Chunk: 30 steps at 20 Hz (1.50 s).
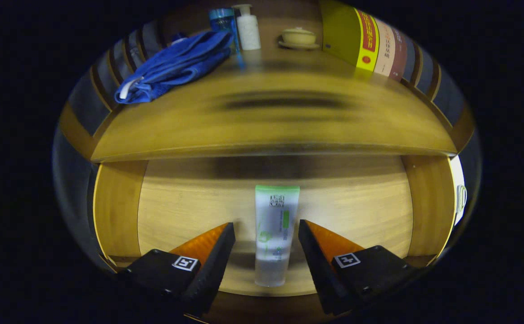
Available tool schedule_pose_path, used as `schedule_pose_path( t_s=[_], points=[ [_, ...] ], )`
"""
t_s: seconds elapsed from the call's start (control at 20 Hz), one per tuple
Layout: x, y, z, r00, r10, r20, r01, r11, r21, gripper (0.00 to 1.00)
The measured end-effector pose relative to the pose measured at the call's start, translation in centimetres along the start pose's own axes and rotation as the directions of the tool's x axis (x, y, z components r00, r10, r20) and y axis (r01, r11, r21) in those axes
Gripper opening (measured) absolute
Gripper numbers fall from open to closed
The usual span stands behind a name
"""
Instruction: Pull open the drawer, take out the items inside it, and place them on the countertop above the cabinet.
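Note:
The wooden drawer (176, 207) stands pulled open below the countertop (271, 121). A white and green tube (273, 234) lies flat on the drawer floor, pointing lengthwise away from me. My gripper (266, 229) is open, its two black and orange fingers on either side of the tube's lower half, with a gap on each side and no contact. The left finger (219, 252) and right finger (313, 252) hover just above the drawer floor.
On the countertop lie a folded blue cloth (176, 65), a blue bottle (221, 20), a white pump bottle (247, 29), a small lidded bowl on a saucer (299, 38) and upright books (363, 38). The drawer's side walls (428, 207) flank the tube.

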<state>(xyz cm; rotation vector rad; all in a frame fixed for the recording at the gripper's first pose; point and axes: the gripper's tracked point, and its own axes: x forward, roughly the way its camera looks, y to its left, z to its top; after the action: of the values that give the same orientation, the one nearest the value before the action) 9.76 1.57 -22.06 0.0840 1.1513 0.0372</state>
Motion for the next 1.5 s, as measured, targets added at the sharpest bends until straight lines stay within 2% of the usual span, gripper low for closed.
schedule_pose_path(
  t_s=[0.3,0.5,0.55,0.7,0.9,0.95,1.05,1.3,1.5],
  points=[
    [0.4,-0.2,-0.7,0.995,-0.032,-0.094,0.031,0.999,-0.011,0.89],
    [0.1,0.4,0.0,0.992,-0.056,-0.112,0.051,0.998,-0.043,0.63],
    [-0.3,0.8,0.6,0.994,-0.054,-0.097,0.050,0.998,-0.043,0.63],
    [-2.1,2.2,2.7,0.998,-0.033,-0.044,0.031,0.999,-0.038,0.55],
    [-6.3,4.9,6.1,0.999,0.018,0.040,-0.017,0.999,-0.038,0.55],
    [-6.8,6.0,3.8,0.998,0.036,0.059,-0.034,0.999,-0.035,0.55],
    [-7.4,5.0,5.8,0.995,0.055,0.085,-0.052,0.998,-0.041,0.55],
    [-10.9,7.1,5.8,0.981,0.126,0.146,-0.122,0.992,-0.031,0.55],
    [-14.2,7.6,8.1,0.958,0.146,0.249,-0.142,0.989,-0.035,0.55]
  ],
)
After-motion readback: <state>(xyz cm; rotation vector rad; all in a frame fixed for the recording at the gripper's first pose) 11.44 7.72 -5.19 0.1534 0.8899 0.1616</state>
